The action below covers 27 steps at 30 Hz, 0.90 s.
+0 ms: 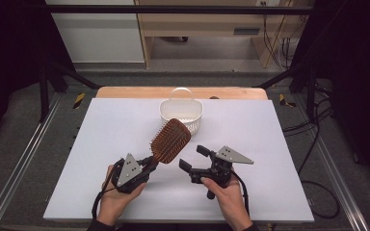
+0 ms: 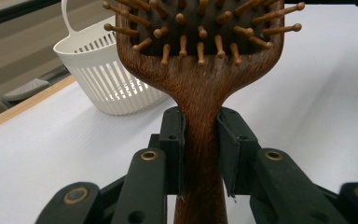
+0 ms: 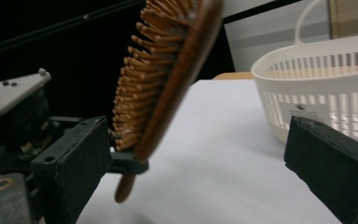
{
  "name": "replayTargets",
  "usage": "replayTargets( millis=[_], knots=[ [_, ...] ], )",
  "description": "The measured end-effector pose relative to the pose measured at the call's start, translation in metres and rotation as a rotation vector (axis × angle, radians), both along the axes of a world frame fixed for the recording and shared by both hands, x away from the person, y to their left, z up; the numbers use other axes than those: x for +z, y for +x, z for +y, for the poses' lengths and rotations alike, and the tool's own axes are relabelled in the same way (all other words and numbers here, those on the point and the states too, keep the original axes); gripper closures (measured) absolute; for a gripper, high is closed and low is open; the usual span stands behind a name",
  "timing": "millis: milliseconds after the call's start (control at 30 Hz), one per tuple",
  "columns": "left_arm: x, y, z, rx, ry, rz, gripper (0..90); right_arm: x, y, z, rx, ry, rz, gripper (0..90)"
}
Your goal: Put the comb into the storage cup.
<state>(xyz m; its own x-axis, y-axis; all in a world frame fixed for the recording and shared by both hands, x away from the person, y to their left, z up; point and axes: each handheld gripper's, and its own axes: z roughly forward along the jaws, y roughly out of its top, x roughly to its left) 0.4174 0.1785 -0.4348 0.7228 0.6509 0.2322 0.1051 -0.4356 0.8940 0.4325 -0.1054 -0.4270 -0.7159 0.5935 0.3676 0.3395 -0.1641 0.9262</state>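
While clamped, hairbrush (image 1: 170,140) angled upward (toward basket (image 1: 181,114))

Even overhead light falls on the pale lilac-white surface (image 1: 125,144) in the high view, leaving only faint, soft shadows beneath the brown wooden paddle hairbrush (image 1: 171,140); the room beyond the surface's sides sinks into near black. In the left gripper view, the brush's neck is sharp, while the white slatted plastic basket (image 2: 98,70) glows from within, slightly soft. In the right gripper view, the near black jaws and the brush's rim blur, and the backdrop behind them is dark.
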Motion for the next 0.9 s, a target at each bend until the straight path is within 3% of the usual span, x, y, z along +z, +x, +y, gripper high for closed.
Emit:
replayTargets(
  millis=[267,700,900],
  knots=[
    [0.001,-0.004,-0.006,-0.025,0.006,-0.020,72.4,0.015,0.007,0.013,0.021,0.041,0.027,9.5],
    [-0.002,-0.006,-0.008,-0.012,-0.022,-0.035,72.4,0.027,0.012,0.022,0.015,0.038,0.045,11.9],
    [-0.002,-0.006,-0.007,-0.016,-0.025,-0.042,72.4,0.035,0.017,0.026,0.015,0.045,0.052,18.0]
  ],
)
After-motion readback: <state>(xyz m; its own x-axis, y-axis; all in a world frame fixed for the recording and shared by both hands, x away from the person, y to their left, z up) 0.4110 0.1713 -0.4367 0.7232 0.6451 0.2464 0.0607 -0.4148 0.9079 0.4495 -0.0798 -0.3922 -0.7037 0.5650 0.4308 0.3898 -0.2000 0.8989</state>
